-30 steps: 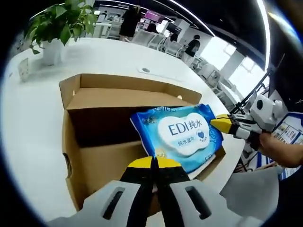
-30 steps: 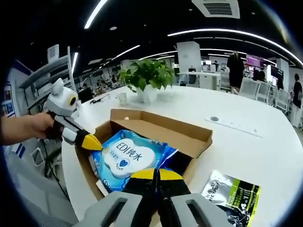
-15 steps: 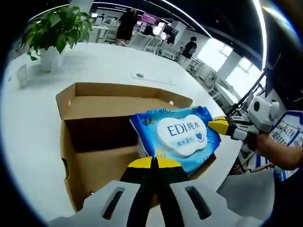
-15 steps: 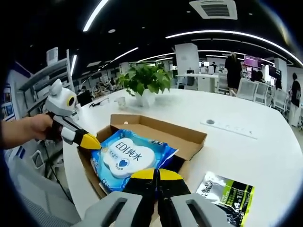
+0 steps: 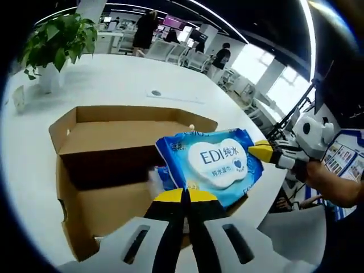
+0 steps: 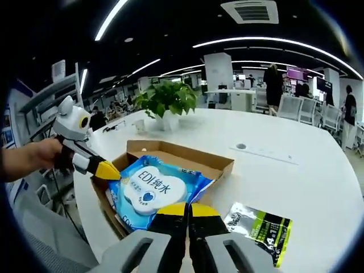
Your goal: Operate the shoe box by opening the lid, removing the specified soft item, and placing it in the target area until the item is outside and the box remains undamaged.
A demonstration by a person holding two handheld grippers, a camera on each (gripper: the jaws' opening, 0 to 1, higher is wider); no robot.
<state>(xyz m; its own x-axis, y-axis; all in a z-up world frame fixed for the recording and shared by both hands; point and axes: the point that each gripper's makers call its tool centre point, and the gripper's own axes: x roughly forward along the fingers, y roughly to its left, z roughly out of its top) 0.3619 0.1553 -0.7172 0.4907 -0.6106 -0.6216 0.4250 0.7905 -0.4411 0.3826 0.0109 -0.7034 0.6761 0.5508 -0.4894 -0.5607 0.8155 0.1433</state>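
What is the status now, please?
Both grippers, left and right, shut on wipes pack. Pack above open shoe box. Green-black packet on table beside.

Open office, dark ceiling with strip lights [image 6: 267, 41], bright windows [image 5: 278, 85], white table [image 6: 296, 182], potted plant [image 6: 165, 102].

One box [image 5: 108, 170], open, on one white bench [image 6: 318, 170]. One blue wipes pack [image 5: 219, 162] over the box. One dark-and-green pouch [image 6: 259, 228] on the bench beside the box. One potted plant [image 6: 165, 102], with one small cup [image 6: 139, 124] near it. One round port [image 6: 242, 146] set in the bench top. Two tongs: the left tongs [image 5: 185, 198] and the right tongs [image 6: 187, 211], each with two yellow-tipped jaws closed on an edge of the pack, at opposite ends. One hand [image 6: 34, 156] shows on the left tongs' handle. Several people stand or sit far behind; their exact number cannot be told.
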